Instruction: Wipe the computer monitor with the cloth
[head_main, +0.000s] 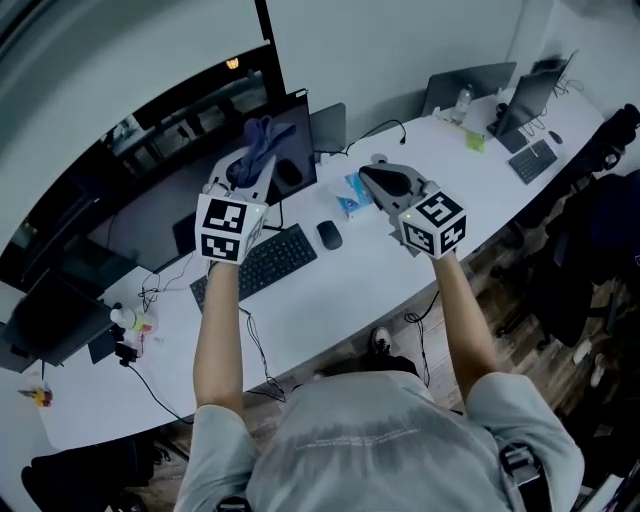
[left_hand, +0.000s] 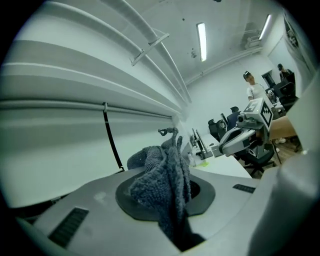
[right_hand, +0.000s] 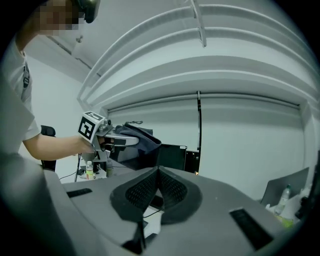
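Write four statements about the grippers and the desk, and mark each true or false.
1. The left gripper is shut on the cloth. True.
2. The right gripper also holds a cloth. False: its jaws are together with nothing between them.
3. A keyboard lies on the desk in front of the monitor. True.
4. The mouse lies left of the keyboard. False: it lies to the keyboard's right.

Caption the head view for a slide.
Left gripper holds a grey cloth before the monitor; right gripper hovers shut and empty above the desk.
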